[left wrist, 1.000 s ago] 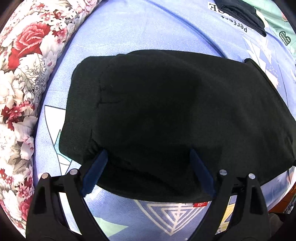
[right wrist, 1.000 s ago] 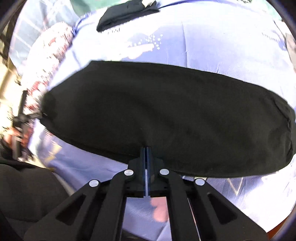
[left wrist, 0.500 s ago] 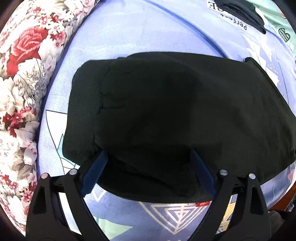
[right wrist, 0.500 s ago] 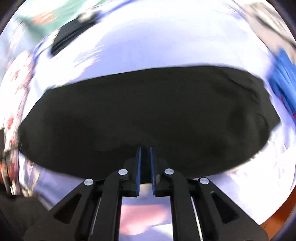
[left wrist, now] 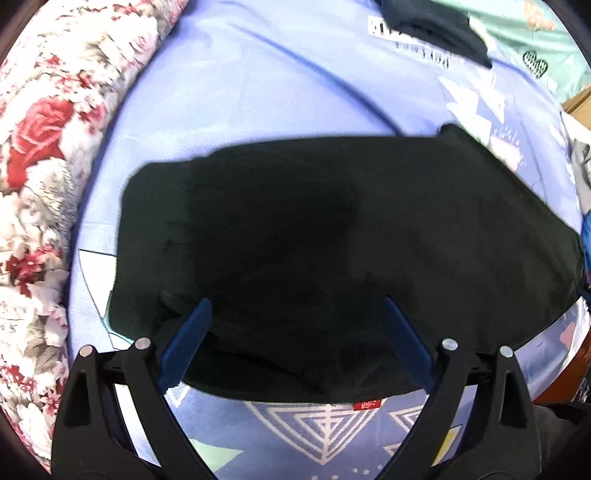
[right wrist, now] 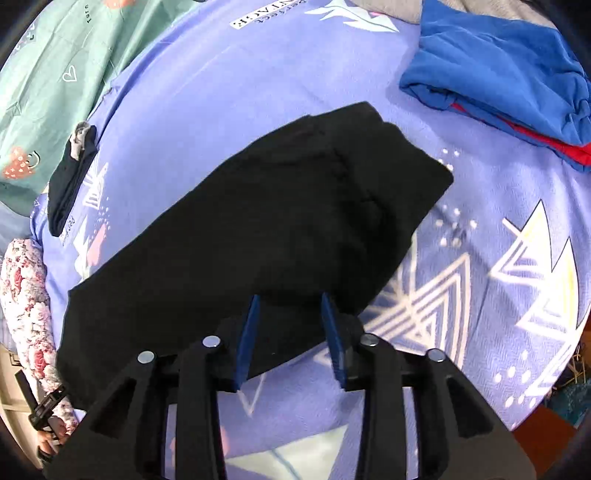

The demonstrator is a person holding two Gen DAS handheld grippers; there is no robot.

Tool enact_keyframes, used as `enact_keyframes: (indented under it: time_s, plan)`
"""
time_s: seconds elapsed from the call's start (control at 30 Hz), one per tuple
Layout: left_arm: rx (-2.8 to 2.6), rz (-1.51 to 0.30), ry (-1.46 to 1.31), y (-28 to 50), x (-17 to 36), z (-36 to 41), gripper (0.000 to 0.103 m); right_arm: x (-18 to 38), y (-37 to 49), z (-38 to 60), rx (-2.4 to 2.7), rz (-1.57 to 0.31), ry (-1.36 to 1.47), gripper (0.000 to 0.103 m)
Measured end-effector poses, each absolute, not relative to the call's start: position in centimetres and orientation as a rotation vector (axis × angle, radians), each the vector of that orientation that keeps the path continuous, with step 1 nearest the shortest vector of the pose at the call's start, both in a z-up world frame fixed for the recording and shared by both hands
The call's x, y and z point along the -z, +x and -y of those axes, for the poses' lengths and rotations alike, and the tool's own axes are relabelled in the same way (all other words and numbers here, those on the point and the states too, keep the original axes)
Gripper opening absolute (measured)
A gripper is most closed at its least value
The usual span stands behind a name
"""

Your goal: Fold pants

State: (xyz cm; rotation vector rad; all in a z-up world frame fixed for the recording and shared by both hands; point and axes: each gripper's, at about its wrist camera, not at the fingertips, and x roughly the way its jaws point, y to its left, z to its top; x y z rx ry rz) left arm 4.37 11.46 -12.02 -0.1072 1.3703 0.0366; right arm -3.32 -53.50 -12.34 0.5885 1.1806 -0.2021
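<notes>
The black pants (left wrist: pixel 332 251) lie folded in a long band on the lilac patterned bedsheet (left wrist: pixel 258 81). My left gripper (left wrist: pixel 295 306) hangs open over their near edge, blue fingers wide apart, nothing pinched between them. In the right wrist view the pants (right wrist: pixel 258 229) run diagonally from lower left to upper right. My right gripper (right wrist: pixel 290 299) hovers at their near edge, its jaws opening. The black cloth shows in the gap, and the blue pads (right wrist: pixel 247 332) do not press on it.
A floral pillow (left wrist: pixel 40 177) borders the left side. A dark folded garment (left wrist: pixel 436 26) lies at the far end, also in the right wrist view (right wrist: pixel 70 177). A blue and red garment pile (right wrist: pixel 509 74) sits at the upper right. The wooden bed edge (right wrist: pixel 543 439) is near.
My right gripper has swept along the pants toward their right end and rolled, and its jaws went from shut to parted. The left gripper drifted slightly back, still open.
</notes>
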Motion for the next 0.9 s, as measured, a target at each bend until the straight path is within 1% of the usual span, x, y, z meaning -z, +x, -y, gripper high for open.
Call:
enact_keyframes:
  time_s: [0.03, 0.07, 0.13, 0.17, 0.23, 0.3, 0.4, 0.47, 0.57, 0.7, 0.73, 0.77, 0.8, 0.9]
  plan:
    - [-0.048, -1.391, -0.101, 4.4, 12.7, -11.4, 0.094, 12.1, -3.4, 54.4, 0.261, -1.151, 0.612, 0.028]
    - [-0.062, -1.404, -0.092, 4.6, 13.1, -11.4, 0.094, 11.4, -3.8, 55.4, 0.329, -1.107, 0.646, 0.029]
    - [-0.077, -1.398, -0.096, 4.7, 12.8, -11.3, 0.094, 10.3, -4.2, 55.6, 0.332, -1.061, 0.675, 0.035]
    - [-0.084, -1.381, -0.114, 4.7, 12.3, -11.3, 0.094, 10.1, -4.5, 55.5, 0.319, -1.057, 0.669, 0.042]
    - [-0.064, -1.345, -0.141, 4.7, 11.4, -11.3, 0.094, 10.0, -5.2, 55.8, 0.359, -1.067, 0.630, 0.043]
    - [-0.047, -1.340, -0.128, 5.0, 11.2, -10.9, 0.094, 11.0, -5.8, 56.0, 0.374, -1.074, 0.683, 0.047]
    - [-0.047, -1.335, -0.129, 5.5, 11.1, -10.1, 0.094, 12.9, -5.9, 56.1, 0.327, -1.094, 0.775, 0.047]
    - [-0.040, -1.340, -0.158, 5.0, 12.0, -9.4, 0.094, 12.9, -5.2, 55.6, 0.315, -1.083, 0.791, 0.047]
    - [-0.036, -1.371, -0.169, 5.0, 13.7, -9.7, 0.094, 13.1, -4.5, 56.0, 0.333, -1.042, 0.831, 0.047]
    - [-0.027, -1.354, -0.162, 5.3, 14.7, -9.6, 0.094, 13.9, -2.8, 57.3, 0.378, -0.967, 0.881, 0.047]
    - [-0.030, -1.354, -0.170, 5.4, 14.7, -9.6, 0.094, 14.0, -2.4, 57.3, 0.380, -0.968, 0.872, 0.046]
    - [-0.032, -1.354, -0.177, 5.1, 14.7, -9.8, 0.094, 14.3, -1.8, 57.3, 0.370, -0.993, 0.873, 0.031]
    - [-0.036, -1.354, -0.189, 5.1, 14.6, -9.9, 0.094, 14.4, -1.6, 57.4, 0.365, -0.996, 0.884, 0.023]
    - [-0.044, -1.352, -0.234, 5.1, 14.4, -10.4, 0.094, 13.5, -1.8, 57.6, 0.327, -0.952, 0.941, 0.018]
